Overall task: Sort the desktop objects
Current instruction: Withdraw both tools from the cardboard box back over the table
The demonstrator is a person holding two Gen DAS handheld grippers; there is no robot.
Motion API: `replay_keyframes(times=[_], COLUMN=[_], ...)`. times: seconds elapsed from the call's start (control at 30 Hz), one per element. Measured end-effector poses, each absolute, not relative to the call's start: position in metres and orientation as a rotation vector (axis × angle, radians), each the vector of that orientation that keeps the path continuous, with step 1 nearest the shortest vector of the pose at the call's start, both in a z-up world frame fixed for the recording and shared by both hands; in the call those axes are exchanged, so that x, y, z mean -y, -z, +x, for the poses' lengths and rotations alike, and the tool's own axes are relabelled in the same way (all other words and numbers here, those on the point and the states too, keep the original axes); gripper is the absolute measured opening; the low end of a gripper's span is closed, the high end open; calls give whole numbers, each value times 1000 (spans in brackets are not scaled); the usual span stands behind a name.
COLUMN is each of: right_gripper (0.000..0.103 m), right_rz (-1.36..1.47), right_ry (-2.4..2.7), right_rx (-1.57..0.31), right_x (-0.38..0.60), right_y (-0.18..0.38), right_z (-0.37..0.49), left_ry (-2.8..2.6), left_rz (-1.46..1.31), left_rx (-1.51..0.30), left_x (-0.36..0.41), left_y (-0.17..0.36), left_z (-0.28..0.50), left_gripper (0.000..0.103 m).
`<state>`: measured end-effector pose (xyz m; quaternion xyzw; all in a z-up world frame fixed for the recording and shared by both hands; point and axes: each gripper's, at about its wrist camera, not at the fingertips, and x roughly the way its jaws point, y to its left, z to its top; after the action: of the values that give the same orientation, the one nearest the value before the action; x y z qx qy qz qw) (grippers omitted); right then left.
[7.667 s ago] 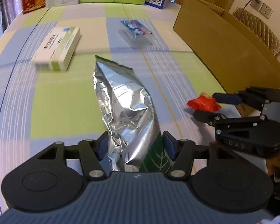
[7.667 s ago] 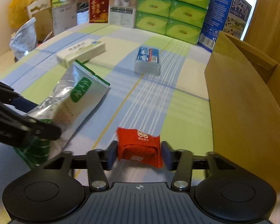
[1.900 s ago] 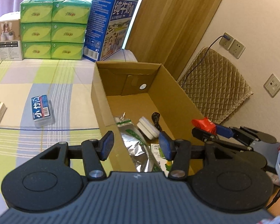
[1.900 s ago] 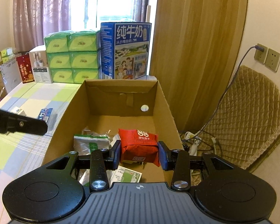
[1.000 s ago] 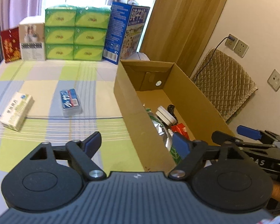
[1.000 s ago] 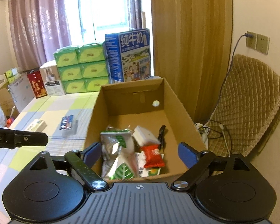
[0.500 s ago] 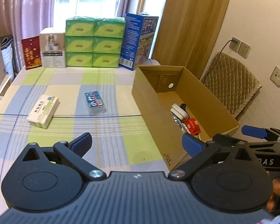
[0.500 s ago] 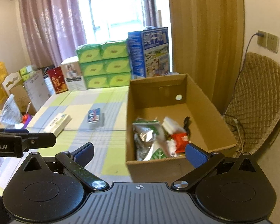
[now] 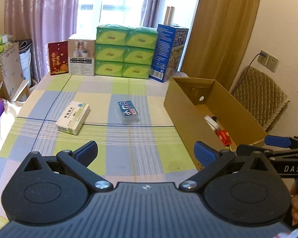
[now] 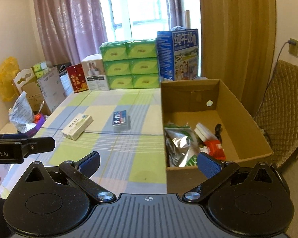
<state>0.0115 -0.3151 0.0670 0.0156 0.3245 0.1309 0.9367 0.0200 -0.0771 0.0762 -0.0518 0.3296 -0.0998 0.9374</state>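
We hold the left tongs and right tongs spread wide and empty above the checked bench. The white box and blue pack lie on it; the foil bag and red packet rest inside the carton.

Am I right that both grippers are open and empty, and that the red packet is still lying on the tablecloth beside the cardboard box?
Not quite: the red packet lies inside the cardboard box, as the right wrist view shows. Both the left gripper and right gripper are indeed open and empty.
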Motion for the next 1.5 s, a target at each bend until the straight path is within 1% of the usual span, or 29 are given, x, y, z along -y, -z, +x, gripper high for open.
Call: replay_keyframes(times=[0.33, 0.97, 1.5], right_gripper=[101, 101, 101], right_rz=[6, -39, -55], right_ry=[-301, -390, -419], right_rx=[-680, -733, -806], right_x=[296, 241, 212], right_y=[-62, -39, -12], right_z=[16, 49, 65], left_ry=[185, 69, 53], left_rz=[-127, -123, -112], left_rx=[-667, -752, -822], left_x=[52, -11, -28], left_y=[-71, -41, -16], left_z=[20, 51, 61], left_gripper=[101, 101, 101])
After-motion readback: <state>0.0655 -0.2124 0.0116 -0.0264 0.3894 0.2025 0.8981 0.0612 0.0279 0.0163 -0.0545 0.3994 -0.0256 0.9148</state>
